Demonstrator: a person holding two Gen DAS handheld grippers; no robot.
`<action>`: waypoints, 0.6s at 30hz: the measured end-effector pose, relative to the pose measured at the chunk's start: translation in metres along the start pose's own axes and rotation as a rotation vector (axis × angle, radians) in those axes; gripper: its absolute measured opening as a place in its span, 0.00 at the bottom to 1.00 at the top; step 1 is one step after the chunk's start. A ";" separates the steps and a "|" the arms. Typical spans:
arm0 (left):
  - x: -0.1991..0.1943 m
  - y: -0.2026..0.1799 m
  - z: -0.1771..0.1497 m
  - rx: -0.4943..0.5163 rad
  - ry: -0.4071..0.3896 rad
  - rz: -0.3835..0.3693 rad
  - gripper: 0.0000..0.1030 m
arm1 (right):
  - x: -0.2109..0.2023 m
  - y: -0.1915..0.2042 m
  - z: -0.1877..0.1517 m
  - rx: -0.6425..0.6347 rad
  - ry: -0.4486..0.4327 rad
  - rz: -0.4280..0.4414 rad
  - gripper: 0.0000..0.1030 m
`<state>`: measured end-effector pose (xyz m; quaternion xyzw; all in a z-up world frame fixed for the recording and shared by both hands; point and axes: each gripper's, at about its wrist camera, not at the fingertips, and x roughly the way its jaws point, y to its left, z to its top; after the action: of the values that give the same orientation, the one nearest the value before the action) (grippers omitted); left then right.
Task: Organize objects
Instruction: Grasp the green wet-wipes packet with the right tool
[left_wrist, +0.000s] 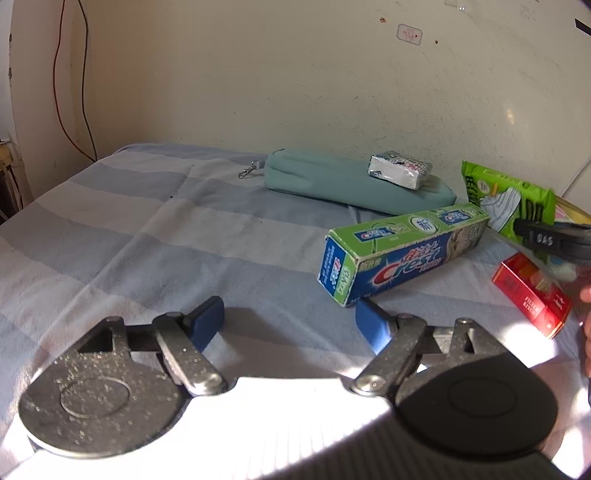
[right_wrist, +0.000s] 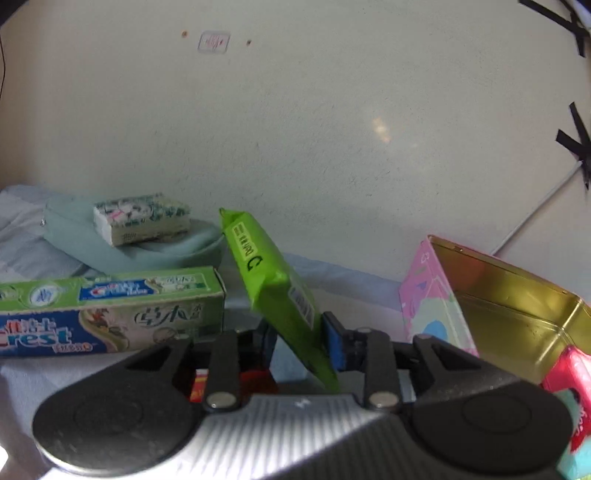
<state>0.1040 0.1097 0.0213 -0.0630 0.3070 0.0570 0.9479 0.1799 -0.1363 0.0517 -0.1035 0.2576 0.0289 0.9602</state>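
My right gripper (right_wrist: 301, 343) is shut on a green wipes packet (right_wrist: 275, 288), which stands tilted between its blue pads. In the left wrist view that packet (left_wrist: 509, 195) is at the far right with the right gripper (left_wrist: 539, 238) clamped on its lower edge. My left gripper (left_wrist: 291, 325) is open with nothing between its fingers, just in front of the near end of a green and blue toothpaste box (left_wrist: 402, 251). Beyond lies a teal pouch (left_wrist: 332, 184) with a tissue pack (left_wrist: 400, 170) on top.
A red carton (left_wrist: 532, 299) lies right of the toothpaste box. An open tin (right_wrist: 517, 314), pink outside and gold inside, stands at the right, with a red and teal box (right_wrist: 576, 391) beside it. A striped cloth (left_wrist: 147, 229) covers the surface; a wall stands close behind.
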 end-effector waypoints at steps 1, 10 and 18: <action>0.000 0.000 0.000 0.002 0.000 0.001 0.78 | -0.013 -0.004 0.001 0.027 -0.045 0.006 0.24; -0.001 0.001 -0.001 -0.001 0.000 -0.005 0.80 | -0.121 -0.071 -0.037 0.368 0.053 0.600 0.21; -0.009 0.002 -0.005 -0.022 -0.009 -0.049 0.80 | -0.164 -0.100 -0.100 0.230 0.011 0.334 0.38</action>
<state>0.0940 0.1103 0.0227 -0.0806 0.3007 0.0375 0.9496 0.0001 -0.2557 0.0681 0.0510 0.2783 0.1574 0.9462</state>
